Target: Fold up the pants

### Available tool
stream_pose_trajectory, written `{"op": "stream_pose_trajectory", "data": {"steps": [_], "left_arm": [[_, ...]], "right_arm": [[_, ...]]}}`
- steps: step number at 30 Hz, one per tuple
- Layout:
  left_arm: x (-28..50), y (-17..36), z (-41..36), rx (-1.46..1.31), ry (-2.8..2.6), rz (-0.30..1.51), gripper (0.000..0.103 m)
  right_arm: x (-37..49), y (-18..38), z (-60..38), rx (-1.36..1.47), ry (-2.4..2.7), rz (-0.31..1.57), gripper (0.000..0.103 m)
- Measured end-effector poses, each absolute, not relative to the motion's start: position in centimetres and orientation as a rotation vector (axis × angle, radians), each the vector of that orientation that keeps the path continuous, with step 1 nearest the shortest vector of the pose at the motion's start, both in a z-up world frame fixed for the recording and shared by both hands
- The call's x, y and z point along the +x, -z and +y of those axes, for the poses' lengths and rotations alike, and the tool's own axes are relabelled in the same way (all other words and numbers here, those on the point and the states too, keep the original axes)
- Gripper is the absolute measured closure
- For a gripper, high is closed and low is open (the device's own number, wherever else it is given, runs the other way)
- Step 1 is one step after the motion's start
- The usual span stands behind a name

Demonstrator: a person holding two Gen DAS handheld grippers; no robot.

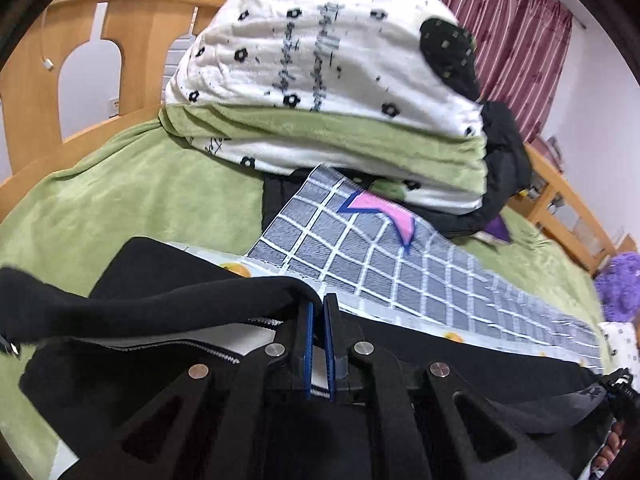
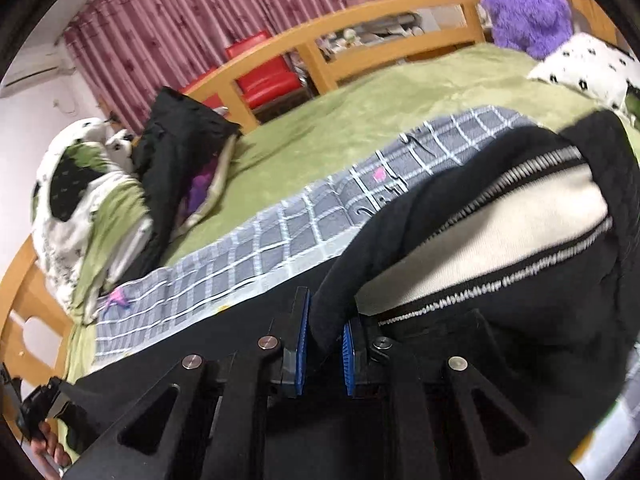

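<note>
**A:** Where are we holding the black pants (image 1: 168, 300) right now?

**B:** We are pinching them at two points. Our left gripper (image 1: 318, 304) is standing almost closed, its blue pads (image 1: 308, 340) nipping a black fold of cloth right at the tips. Our right gripper (image 2: 326, 320) is standing a little wider, but a thick black fold is running down between its pads (image 2: 301, 344), so we are judging that it is gripping too.

**A:** And which way is the garment lying from us?

**B:** It is hanging lifted just ahead of both pairs of fingers, over the grey checked sheet (image 1: 400, 264) spread on the green blanket (image 1: 132, 192). From the left gripper the cloth is trailing off to the left; from the right gripper it is bulging up and to the right, with the white side stripe (image 2: 500, 232) and its zigzag stitching showing.

**A:** So the long axis?

**B:** We are reading it as running across between our two grippers, roughly along the checked sheet. Neither hand is looking nearer; both are already on the cloth.

**A:** Then the move?

**B:** We are thinking both grips need to travel together, keeping that span taut, well short of the bedding pile (image 1: 320, 80) ahead.
</note>
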State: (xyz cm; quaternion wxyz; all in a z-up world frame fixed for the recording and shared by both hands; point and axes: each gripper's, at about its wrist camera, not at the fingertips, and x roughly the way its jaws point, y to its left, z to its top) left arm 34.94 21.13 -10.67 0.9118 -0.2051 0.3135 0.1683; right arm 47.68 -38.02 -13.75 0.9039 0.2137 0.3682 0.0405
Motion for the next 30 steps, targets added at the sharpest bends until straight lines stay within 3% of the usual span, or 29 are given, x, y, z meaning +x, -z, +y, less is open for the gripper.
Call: {"op": "stream_pose_trajectory", "data": {"steps": [2, 4, 6, 8, 13, 16, 20, 30], "left_arm": [[35.7, 11.5, 21.3, -0.419, -0.366, 0.655, 0.095], [36.1, 12.0, 21.4, -0.408, -0.393, 0.678, 0.088], [35.6, 11.5, 21.1, -0.362, -0.417, 0.696, 0.058], [33.9, 10.6, 20.5, -0.333, -0.396, 0.683, 0.044], [27.6, 10.2, 19.1, -0.299, -0.318, 0.742, 0.04], [21.6, 12.7, 18.8, -0.426, -0.242, 0.817, 0.04], [15.8, 15.9, 19.4, -0.621, -0.195, 0.809, 0.04], [16.7, 18.9, 24.8, -0.872, -0.239, 0.755, 0.042]], "right_arm": [[49.0, 15.2, -38.2, 0.465, -0.067, 0.785, 0.087], [49.4, 16.0, -38.6, 0.479, -0.039, 0.8, 0.074], [49.0, 15.9, -39.1, 0.499, -0.05, 0.809, 0.064], [47.4, 15.3, -39.7, 0.496, -0.074, 0.805, 0.063], [40.1, 13.7, -40.3, 0.336, -0.095, 0.827, 0.056], [34.9, 14.4, -41.6, 0.268, -0.095, 0.839, 0.047], [30.6, 16.8, -43.7, 0.294, -0.067, 0.877, 0.047], [33.4, 20.5, -46.1, 0.523, -0.072, 0.893, 0.048]]}}
